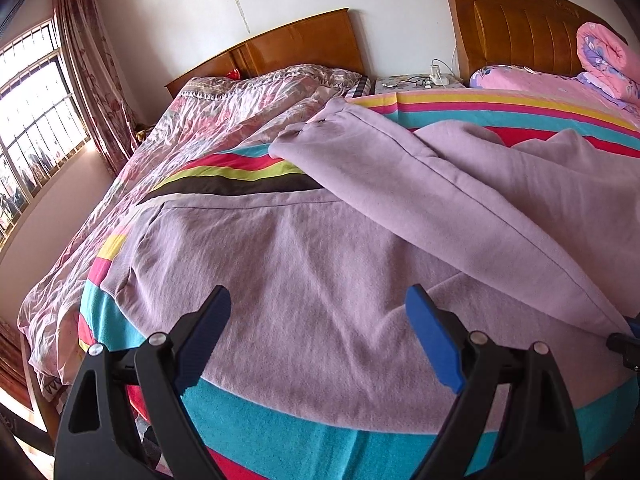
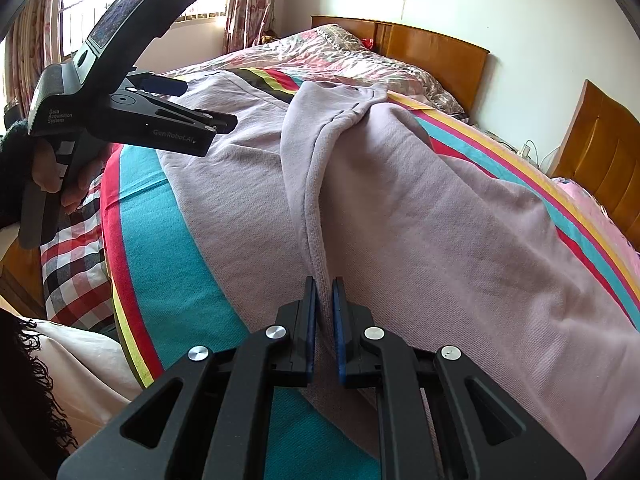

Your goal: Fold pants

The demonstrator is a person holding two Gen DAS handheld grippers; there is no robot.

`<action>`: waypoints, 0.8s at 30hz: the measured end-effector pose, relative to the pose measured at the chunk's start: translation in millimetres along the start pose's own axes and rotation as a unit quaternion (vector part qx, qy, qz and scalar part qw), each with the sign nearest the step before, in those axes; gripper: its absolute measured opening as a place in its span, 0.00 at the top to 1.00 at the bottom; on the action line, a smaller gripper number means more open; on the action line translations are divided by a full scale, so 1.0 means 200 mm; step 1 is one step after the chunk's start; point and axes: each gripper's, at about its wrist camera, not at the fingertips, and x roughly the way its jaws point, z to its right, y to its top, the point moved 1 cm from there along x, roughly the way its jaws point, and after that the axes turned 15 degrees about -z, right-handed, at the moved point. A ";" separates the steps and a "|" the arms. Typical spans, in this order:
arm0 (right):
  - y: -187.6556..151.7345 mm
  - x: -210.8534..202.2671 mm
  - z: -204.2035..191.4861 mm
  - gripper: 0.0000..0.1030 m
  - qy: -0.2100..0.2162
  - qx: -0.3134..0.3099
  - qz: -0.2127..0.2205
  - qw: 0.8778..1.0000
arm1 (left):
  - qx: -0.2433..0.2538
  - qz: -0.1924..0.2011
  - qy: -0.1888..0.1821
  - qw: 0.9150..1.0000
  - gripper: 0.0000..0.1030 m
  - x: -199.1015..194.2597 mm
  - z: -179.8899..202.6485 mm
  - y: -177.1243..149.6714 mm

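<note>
Striped in blue, red, yellow and black, lying over a bed: a blanket (image 1: 280, 408). Standing behind it, two wooden headboards (image 1: 288, 46) against a white wall. Letting in bright light on the left, a barred window (image 1: 36, 108) with a flowery curtain (image 1: 92, 68). Lying crumpled on the far bed, a pink flowery quilt (image 1: 208, 120).

Hanging wide open over the pants (image 1: 304, 280), with nothing between its blue pads: the left gripper (image 1: 318, 312). Showing in the right wrist view too, held by a hand (image 2: 52, 168).

Pinching tight on a raised fold of the pants (image 2: 440, 220): the right gripper (image 2: 324, 320), jaws nearly together.

Lying spread across the blanket, soft and light purple. Running up the middle, a ridge of cloth. Lying folded over the top, one leg.
</note>
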 end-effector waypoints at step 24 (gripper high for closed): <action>0.00 0.01 0.03 0.90 0.020 0.009 0.007 1.000 | -0.073 -0.207 -0.195 0.956 0.31 0.79 0.16 1.32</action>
